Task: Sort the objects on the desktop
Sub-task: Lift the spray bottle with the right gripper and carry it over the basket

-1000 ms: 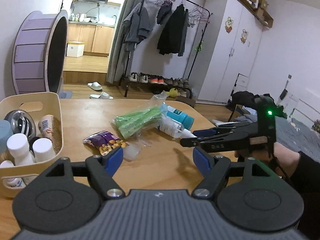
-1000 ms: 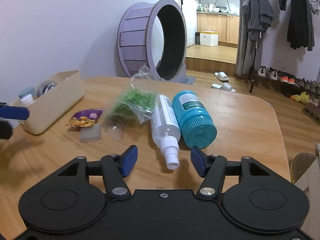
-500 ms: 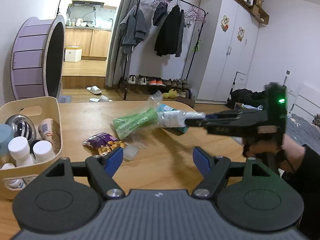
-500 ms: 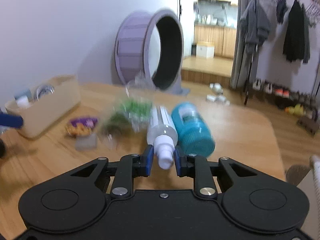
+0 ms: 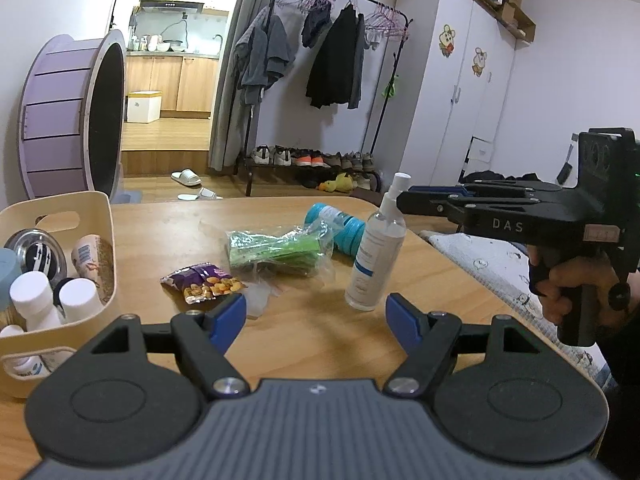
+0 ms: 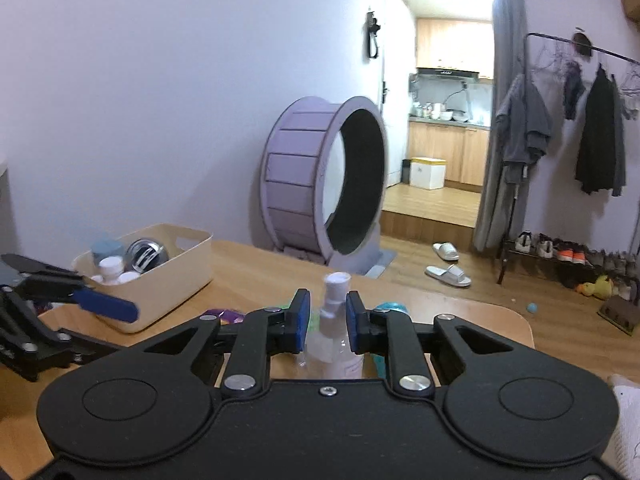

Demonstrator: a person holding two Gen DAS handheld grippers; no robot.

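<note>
**Spray bottle clamped in the right tongs, above the table**

Bottle (image 6: 333,340) sat right between the blue pads (image 6: 301,322) of the right tongs (image 6: 326,320), which were squeezed shut on its neck just under the white nozzle. From the left view it hung nearly upright (image 5: 376,248) with its base over the wooden table (image 5: 304,340), beside the teal jar (image 5: 340,230) and the green bag (image 5: 276,250). Left tongs (image 5: 316,320) were wide open with nothing in them, near the snack packet (image 5: 202,286) and the beige basket (image 5: 102,236).
</note>
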